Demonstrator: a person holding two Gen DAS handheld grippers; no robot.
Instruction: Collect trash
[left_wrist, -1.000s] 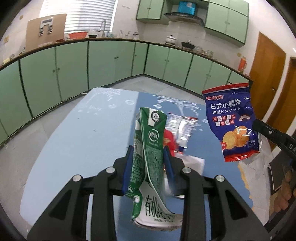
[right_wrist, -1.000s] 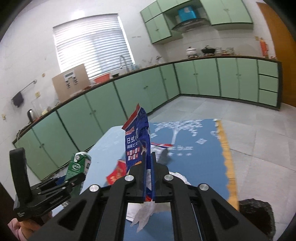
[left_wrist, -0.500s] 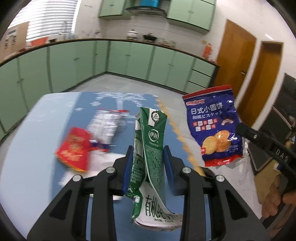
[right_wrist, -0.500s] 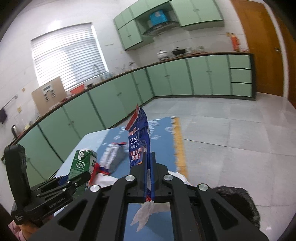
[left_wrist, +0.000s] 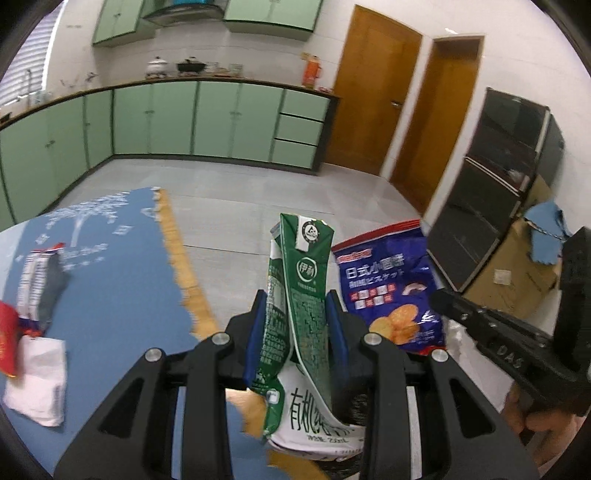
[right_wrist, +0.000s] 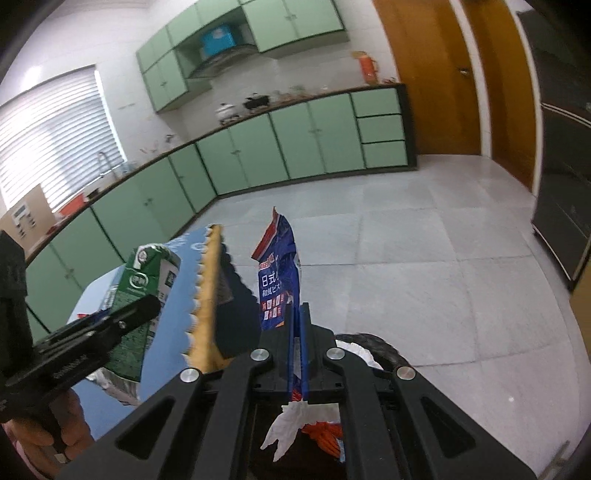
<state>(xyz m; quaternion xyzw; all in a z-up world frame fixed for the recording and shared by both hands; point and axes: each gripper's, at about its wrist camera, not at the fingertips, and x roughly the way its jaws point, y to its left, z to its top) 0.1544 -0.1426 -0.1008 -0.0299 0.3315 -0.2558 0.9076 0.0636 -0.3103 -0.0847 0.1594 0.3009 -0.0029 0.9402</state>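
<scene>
My left gripper (left_wrist: 293, 314) is shut on a crushed green and white milk carton (left_wrist: 301, 295), held upright past the table's right edge; the carton also shows in the right wrist view (right_wrist: 142, 295). My right gripper (right_wrist: 297, 321) is shut on a blue biscuit bag (right_wrist: 277, 284), seen to the carton's right in the left wrist view (left_wrist: 388, 288). A black-lined trash bin (right_wrist: 369, 350) holding white paper and orange scraps sits on the floor right below the right gripper.
The table with a blue cloth (left_wrist: 110, 280) lies to the left, its orange scalloped edge (right_wrist: 208, 291) close by. On it lie a silver wrapper (left_wrist: 38, 277), a red wrapper (left_wrist: 7, 343) and a white tissue (left_wrist: 40, 380). A black cabinet (left_wrist: 491, 184) stands at right.
Both grippers have swung right, off the table toward the floor side, carrying the carton and the bag. The bag now hangs lower, above the bin.
</scene>
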